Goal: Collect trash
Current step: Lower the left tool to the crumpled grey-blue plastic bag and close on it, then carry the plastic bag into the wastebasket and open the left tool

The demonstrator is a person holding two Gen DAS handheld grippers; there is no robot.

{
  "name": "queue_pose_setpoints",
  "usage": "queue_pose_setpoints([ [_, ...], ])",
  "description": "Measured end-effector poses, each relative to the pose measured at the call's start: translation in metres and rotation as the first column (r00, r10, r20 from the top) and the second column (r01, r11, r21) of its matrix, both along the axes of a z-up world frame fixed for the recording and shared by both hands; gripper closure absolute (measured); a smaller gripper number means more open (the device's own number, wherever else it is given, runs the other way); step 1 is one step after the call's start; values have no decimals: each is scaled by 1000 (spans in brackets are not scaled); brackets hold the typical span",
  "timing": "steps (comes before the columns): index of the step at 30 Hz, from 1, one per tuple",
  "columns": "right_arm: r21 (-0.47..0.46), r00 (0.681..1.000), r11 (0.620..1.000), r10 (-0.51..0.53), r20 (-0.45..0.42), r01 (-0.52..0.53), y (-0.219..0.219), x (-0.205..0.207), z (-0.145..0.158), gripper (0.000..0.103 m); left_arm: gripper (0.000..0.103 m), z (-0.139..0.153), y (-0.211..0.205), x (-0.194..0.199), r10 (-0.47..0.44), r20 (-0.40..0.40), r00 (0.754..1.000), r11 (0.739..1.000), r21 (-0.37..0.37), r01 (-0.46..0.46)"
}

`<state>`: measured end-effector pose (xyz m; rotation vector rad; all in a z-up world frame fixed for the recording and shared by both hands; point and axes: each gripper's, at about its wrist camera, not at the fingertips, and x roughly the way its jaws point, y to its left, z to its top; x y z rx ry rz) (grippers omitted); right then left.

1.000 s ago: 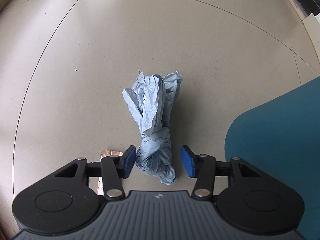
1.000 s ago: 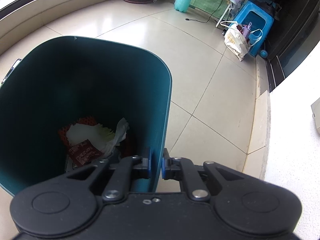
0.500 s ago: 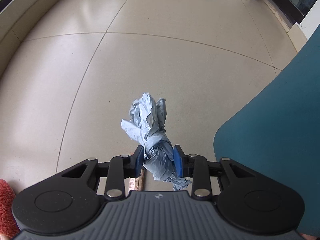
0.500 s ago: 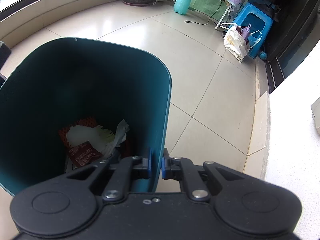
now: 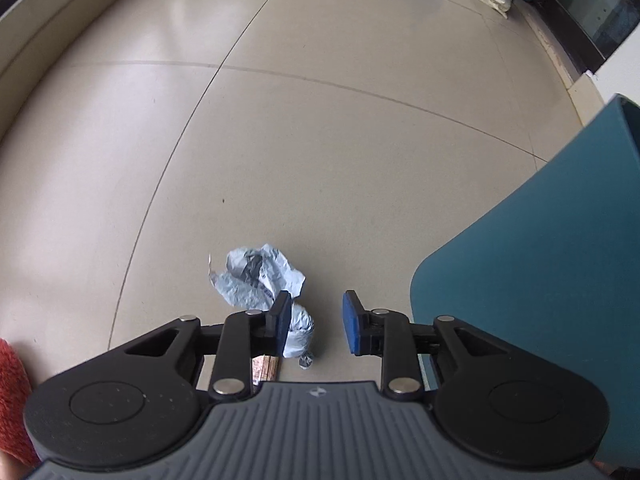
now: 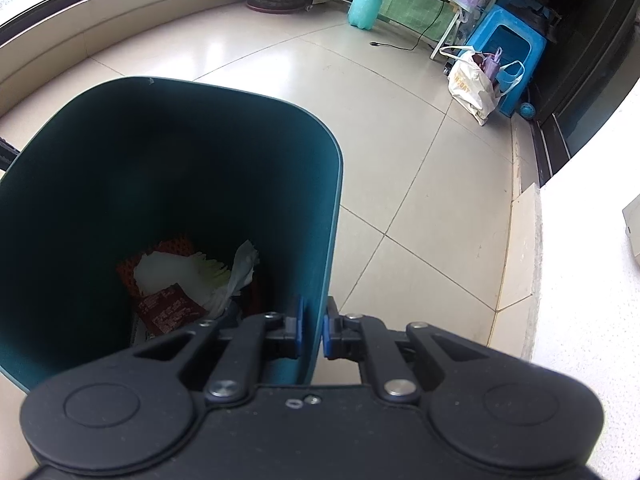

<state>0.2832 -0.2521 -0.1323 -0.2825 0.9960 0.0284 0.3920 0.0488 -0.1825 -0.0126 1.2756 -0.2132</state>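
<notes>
Most of the scene is pale tiled floor [image 5: 320, 140], where a person is gathering litter with a hand-held claw in each hand. Next in size is the dark teal bin [image 6: 160, 160], standing at the right edge of the left camera's view, just beside the pick-up spot. The right claw [image 6: 312, 330] is pressed together on the bin's near wall, one blue pad inside and one outside. That grip appears meant to steady the bin and keep its mouth turned toward the incoming litter.

The left claw [image 5: 316, 322] points steeply down with its jaws opening and a clear gap between the pads. The crumpled grey plastic wad [image 5: 256, 280], the piece being collected, is not pinched. It sits low beside the left pad and is partly hidden behind it, well clear of the right pad, apparently lying on the floor outside the bin. A fresh, more central grip looks necessary before it can go in.

Inside the bin lie white crumpled paper [image 6: 180, 272] and a red packet [image 6: 168, 310]. A brownish strip [image 5: 266, 368] shows on the floor under the left claw.

Little writing can be read. The wad has dark print, the packet has pale lettering and a cream tote bag [image 6: 472, 84] by the far wall has orange print, all too small to make out.
</notes>
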Motion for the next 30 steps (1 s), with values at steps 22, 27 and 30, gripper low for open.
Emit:
queue_pose_setpoints([
  [22,-11,1000,1000,-3,-10,3,2,3,-1,94,66,-119,-7,14,115,-121,986,984,146,-97],
  [27,-15,1000,1000,-2,-4,2,2,1,-2,94,67,-87,-8,14,131,-112,985,985,129,-116],
  [30,-19,1000,1000,-3,2,3,3,0,-3,94,66,-39,-4,4,94,-62,994,992,90,-88],
])
